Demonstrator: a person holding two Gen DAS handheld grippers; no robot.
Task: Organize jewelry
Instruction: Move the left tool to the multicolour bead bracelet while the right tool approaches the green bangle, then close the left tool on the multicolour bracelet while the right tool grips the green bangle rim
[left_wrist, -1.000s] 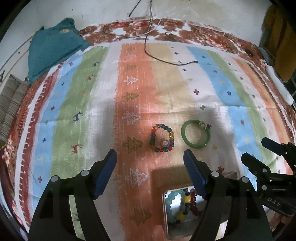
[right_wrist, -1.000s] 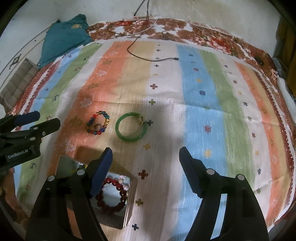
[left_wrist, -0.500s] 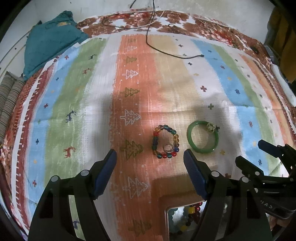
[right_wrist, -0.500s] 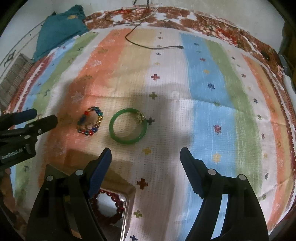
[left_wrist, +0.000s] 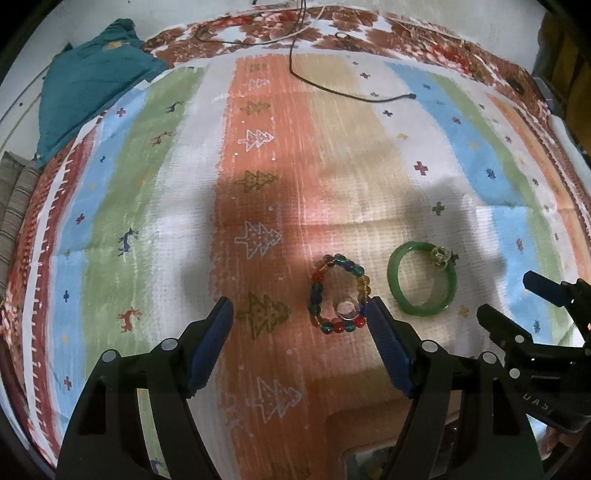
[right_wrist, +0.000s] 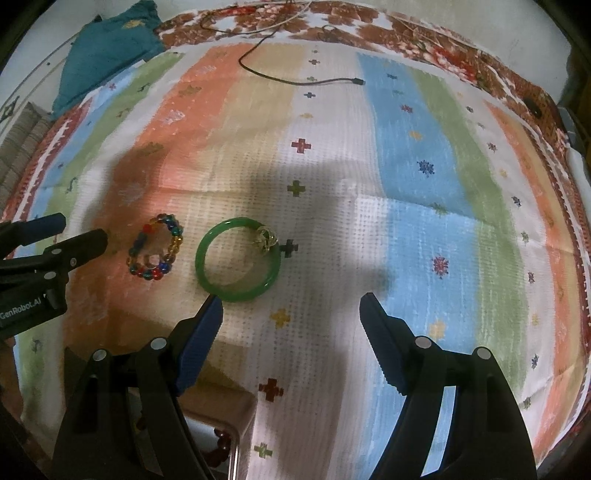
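A bracelet of multicoloured beads (left_wrist: 338, 293) (right_wrist: 155, 246) lies on the striped cloth, with a small clear ring inside its loop. Beside it on the right lies a green bangle (left_wrist: 422, 283) (right_wrist: 238, 259) with a gold charm on its rim. My left gripper (left_wrist: 301, 308) is open above the cloth; the beads lie just ahead of its right fingertip. My right gripper (right_wrist: 290, 301) is open too, its left fingertip near the bangle's near rim. A metal box (right_wrist: 218, 435) with red beads in it shows at the bottom edge, partly hidden by the fingers.
A black cable (left_wrist: 332, 86) runs across the far end of the cloth. A teal garment (left_wrist: 92, 77) is bunched at the far left corner. The striped cloth (right_wrist: 424, 221) spreads wide to the right and left of the jewellery.
Both grippers have sunk and moved forward toward the jewellery. The beads and bangle now look larger and closer to the fingertips, and the metal box has slid to the bottom edge.
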